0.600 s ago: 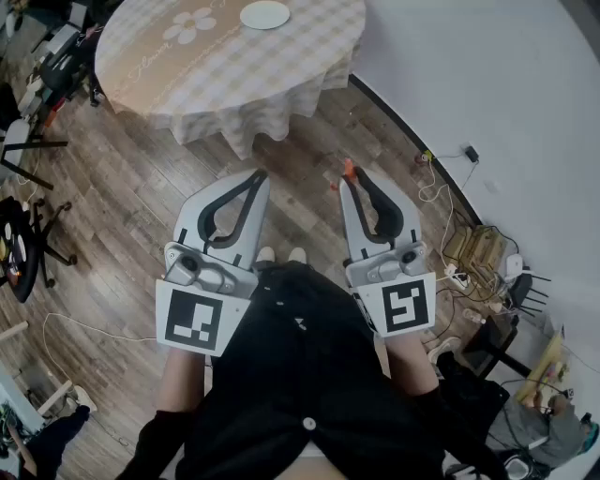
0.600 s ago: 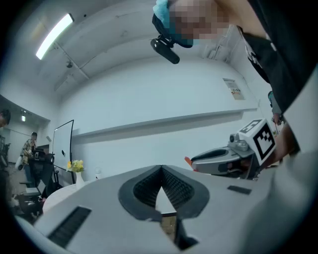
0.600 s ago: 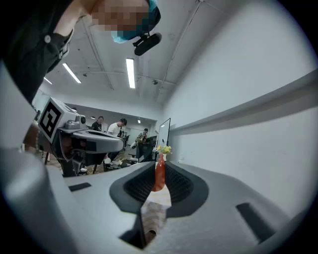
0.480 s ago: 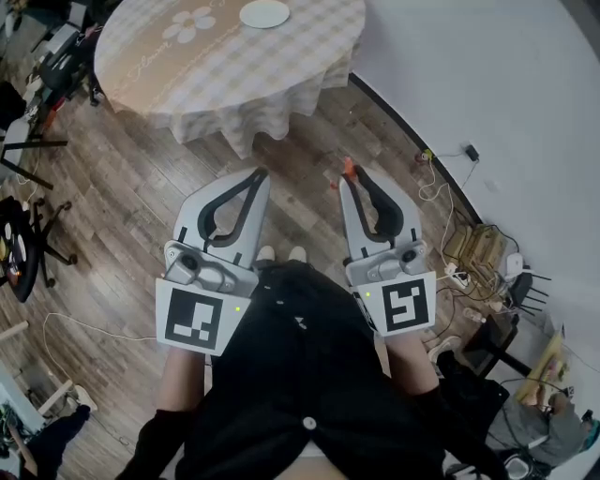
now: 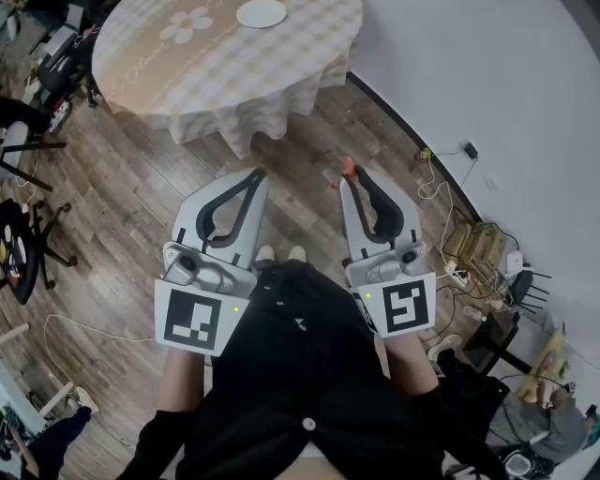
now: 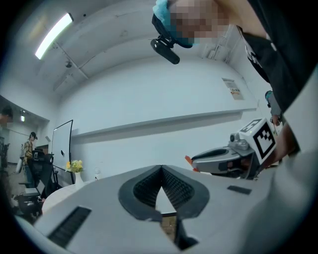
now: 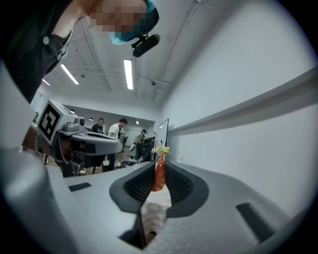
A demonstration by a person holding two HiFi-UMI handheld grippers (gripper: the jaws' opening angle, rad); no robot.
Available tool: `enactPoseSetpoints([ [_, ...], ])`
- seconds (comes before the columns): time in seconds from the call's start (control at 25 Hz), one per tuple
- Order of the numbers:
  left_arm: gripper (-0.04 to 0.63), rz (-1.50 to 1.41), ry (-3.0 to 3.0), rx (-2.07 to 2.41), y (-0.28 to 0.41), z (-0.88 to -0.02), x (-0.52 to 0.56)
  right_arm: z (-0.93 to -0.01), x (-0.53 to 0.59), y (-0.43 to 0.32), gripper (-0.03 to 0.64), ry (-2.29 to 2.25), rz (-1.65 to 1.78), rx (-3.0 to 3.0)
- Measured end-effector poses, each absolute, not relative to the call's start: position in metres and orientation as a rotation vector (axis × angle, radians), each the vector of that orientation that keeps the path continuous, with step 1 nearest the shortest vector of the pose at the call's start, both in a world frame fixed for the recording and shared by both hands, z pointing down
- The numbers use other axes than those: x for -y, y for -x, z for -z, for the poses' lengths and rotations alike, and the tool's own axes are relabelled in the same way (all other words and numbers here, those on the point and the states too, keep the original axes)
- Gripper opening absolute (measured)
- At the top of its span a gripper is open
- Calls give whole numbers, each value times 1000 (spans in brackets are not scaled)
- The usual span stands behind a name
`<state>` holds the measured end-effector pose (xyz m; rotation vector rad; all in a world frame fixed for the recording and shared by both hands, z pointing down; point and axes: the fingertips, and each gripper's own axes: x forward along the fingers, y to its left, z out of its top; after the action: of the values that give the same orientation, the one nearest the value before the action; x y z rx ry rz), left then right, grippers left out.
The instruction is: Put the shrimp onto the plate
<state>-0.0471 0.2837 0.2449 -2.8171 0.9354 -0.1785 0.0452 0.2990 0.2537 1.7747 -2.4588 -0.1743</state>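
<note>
Item 1: left gripper. Held low in front of the person, over the wood floor, short of the table. Its own view shows the jaws closed to a point, ribbed pads touching, with nothing between them.

Item 2: right gripper. Held beside the left one and apart from it, at about the same height. Jaws narrow, clamped on the shrimp.

Item 3: shrimp. Orange-red, upright, pinched between the right gripper's pads. In the head view it shows as a small orange tip past the jaw ends. It is over the floor, well apart from the plate.

Item 4: plate. White, round, with nothing visible on it. It sits on the round table, apparently toward its far edge, though the picture cuts the table off there.

Item 5: tablecloth. Beige check with a white flower print, hanging over the near edge.

Item 6: vase. White, with yellow flowers, on the table.

Item 7: cables. Loose on the floor along the white wall, on the right.
</note>
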Motion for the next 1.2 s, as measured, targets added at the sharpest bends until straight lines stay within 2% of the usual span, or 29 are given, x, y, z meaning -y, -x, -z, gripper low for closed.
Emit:
enactPoseSetpoints([
  [1.2, 2, 123, 2709, -1207, 11, -228, -323, -251, -329, -97, 46, -1664, 213, 2608],
])
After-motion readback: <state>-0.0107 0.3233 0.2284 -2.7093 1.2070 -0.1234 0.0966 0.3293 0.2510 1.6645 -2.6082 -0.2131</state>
